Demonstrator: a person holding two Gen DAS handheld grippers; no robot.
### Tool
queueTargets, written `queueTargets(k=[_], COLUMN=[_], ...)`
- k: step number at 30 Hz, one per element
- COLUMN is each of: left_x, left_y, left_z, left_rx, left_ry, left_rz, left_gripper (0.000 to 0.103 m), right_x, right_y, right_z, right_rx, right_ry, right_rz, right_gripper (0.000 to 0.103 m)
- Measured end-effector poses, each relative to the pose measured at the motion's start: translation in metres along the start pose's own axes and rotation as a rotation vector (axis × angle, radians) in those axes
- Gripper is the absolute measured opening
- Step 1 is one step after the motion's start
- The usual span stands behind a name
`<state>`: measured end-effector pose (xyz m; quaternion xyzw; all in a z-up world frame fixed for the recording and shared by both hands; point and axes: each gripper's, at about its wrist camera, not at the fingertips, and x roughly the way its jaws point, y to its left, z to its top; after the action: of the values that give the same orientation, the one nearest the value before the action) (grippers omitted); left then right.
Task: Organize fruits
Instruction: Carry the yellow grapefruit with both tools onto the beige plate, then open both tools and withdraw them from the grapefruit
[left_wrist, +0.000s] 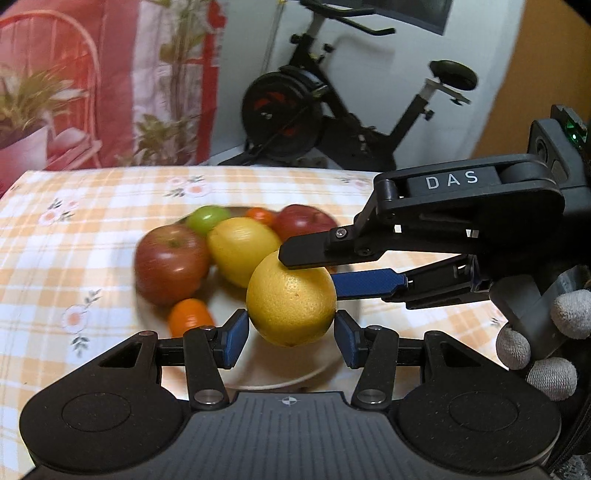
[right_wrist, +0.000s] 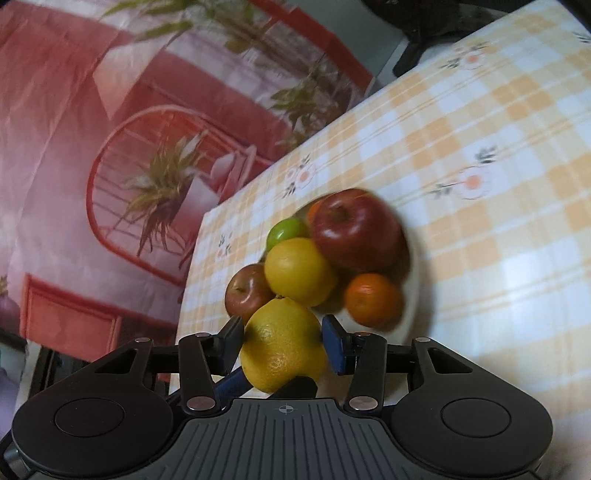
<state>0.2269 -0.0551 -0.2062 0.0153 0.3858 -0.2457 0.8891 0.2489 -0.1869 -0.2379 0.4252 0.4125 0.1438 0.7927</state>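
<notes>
A yellow lemon (left_wrist: 291, 301) hangs above the near edge of a white plate (left_wrist: 280, 376). My right gripper (left_wrist: 306, 273) comes in from the right and is shut on it, one finger above and one behind. My left gripper (left_wrist: 290, 334) has its blue pads (left_wrist: 236, 338) on both sides of the lemon, close to it or just touching. In the right wrist view the same lemon (right_wrist: 282, 345) sits between my right gripper's (right_wrist: 282, 345) pads. The plate (right_wrist: 413, 291) holds two red apples (left_wrist: 168, 264), a second lemon (left_wrist: 242, 249), a green fruit (left_wrist: 207, 218) and small oranges (left_wrist: 190, 315).
The plate sits on a table with an orange checked floral cloth (left_wrist: 74, 240). A red patterned curtain (left_wrist: 92, 81) hangs behind at the left. An exercise bike (left_wrist: 332, 110) stands beyond the table's far edge.
</notes>
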Motion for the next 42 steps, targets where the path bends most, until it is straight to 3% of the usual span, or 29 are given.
queueTargets(k=[11,22,25,42], left_x=[0.005,0.004,0.003,-0.002], left_y=[0.014,0.016,0.018,0.017], left_z=[-0.001,-0.005,-0.004,-0.005], left_rx=[-0.016,-0.019,-0.029,-0.043], left_ry=[0.019,0.029,0.024,0.024], left_rz=[0.016,0.015,0.023,0.051], left_gripper=[0.053,0.053,0.053,0.053], right_x=[0.028,0.030,0.028,0.017], right_y=[0.005,0.004,0.001,0.002], right_z=[-0.002,-0.005,-0.005,-0.005], right_rx=[0.037,0.060,0.067,0.035], right_ry=[0.025,0.011,0.004,-0.014], right_rz=[-0.036,-0.048,-0.061,-0.095], right_gripper=[0.043,0.042,0.033,0.034])
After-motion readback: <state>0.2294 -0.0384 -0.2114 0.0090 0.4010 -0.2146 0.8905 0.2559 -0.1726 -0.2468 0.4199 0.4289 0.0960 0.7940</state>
